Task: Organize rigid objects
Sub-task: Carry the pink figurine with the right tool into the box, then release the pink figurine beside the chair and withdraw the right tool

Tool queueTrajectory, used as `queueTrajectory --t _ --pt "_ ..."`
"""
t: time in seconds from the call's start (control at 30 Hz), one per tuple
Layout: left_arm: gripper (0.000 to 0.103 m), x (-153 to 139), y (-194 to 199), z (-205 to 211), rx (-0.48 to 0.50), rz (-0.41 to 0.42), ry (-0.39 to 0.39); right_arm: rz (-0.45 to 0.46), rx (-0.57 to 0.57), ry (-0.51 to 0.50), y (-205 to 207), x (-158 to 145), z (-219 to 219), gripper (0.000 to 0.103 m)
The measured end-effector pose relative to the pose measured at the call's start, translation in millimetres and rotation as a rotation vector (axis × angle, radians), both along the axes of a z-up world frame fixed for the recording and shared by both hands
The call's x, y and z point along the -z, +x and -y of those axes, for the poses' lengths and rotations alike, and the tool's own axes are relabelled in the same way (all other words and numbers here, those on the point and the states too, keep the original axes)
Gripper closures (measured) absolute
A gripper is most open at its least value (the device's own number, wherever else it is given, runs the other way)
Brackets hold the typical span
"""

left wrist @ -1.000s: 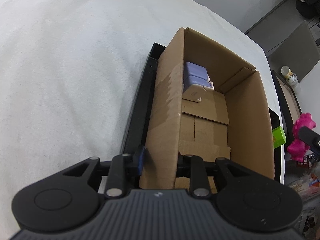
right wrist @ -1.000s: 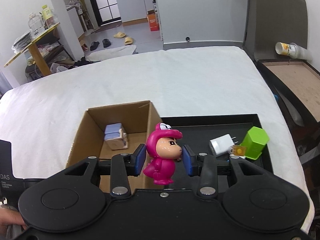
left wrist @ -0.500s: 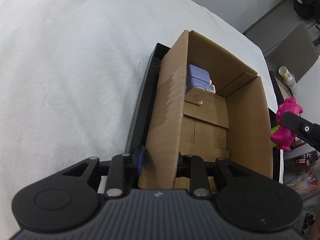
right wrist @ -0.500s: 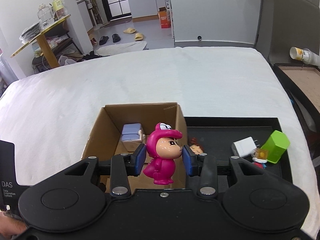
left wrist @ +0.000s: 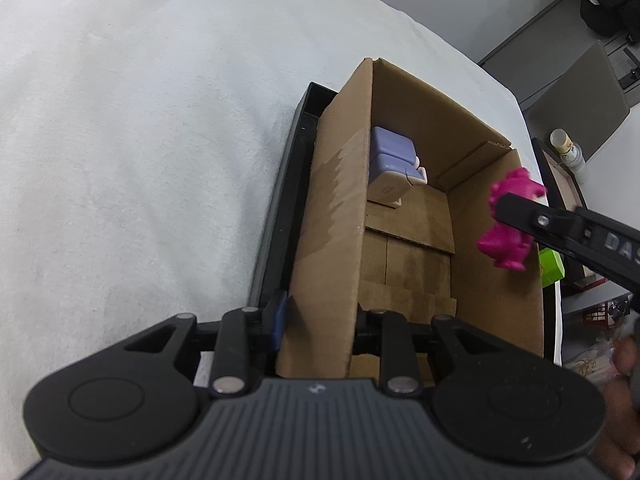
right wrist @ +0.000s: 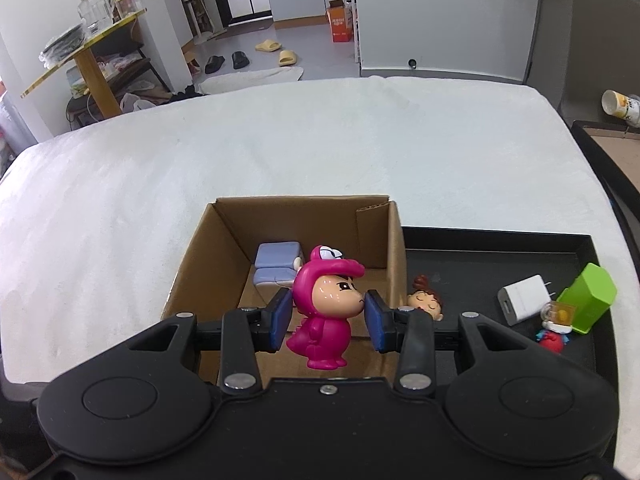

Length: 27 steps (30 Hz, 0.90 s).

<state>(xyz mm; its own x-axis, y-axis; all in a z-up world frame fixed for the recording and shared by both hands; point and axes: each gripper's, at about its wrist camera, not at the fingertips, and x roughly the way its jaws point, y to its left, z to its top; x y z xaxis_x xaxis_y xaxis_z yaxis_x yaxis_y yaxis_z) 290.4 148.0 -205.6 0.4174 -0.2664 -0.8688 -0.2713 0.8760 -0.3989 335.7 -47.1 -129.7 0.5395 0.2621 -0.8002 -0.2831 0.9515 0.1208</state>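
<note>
Above the cardboard box (right wrist: 304, 216), the right gripper (right wrist: 326, 314) clamps a pink figurine (right wrist: 324, 308) (upright). Meanwhile the left gripper (left wrist: 320, 322) pinches the box's near wall.

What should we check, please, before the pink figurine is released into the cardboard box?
1. Right gripper clamps the pink figurine: ok.
2. Left gripper pinches the cardboard box wall, steadying it: ok.
3. Figurine is above the box opening: ok in the right wrist view; the left wrist view puts it near the far wall.
4. Bare floor beside the purple charger: ok.
5. Height above the box floor: cannot tell.
</note>
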Motion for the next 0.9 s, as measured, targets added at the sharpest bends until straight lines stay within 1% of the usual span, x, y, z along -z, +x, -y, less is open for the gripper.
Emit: queueTrajectory --t 0.13,0.23,0.33,0.63,0.77,0.9 --pt "0.077 0 0 -1 0.004 0.001 -0.004 -0.006 -0.015 -0.012 4 6 -9 0.064" --pt "0.077 1 -1 -3 -0.001 0.004 -0.014 0.008 -0.021 -0.022 9 8 -15 0.064" --pt "0.076 1 -2 -4 -0.003 0.007 -0.013 0.017 -0.013 -0.030 15 11 -19 0.064" --pt "0.076 0 -3 -7 -0.007 0.013 -0.018 0.005 0.013 -0.068 27 26 -28 0.063" --pt "0.075 0 -3 -8 -0.011 0.014 -0.023 0.001 0.003 -0.077 24 27 -30 0.061" --pt "0.075 -1 -4 -5 -0.008 0.017 -0.012 -0.004 0.003 -0.070 20 25 -26 0.061"
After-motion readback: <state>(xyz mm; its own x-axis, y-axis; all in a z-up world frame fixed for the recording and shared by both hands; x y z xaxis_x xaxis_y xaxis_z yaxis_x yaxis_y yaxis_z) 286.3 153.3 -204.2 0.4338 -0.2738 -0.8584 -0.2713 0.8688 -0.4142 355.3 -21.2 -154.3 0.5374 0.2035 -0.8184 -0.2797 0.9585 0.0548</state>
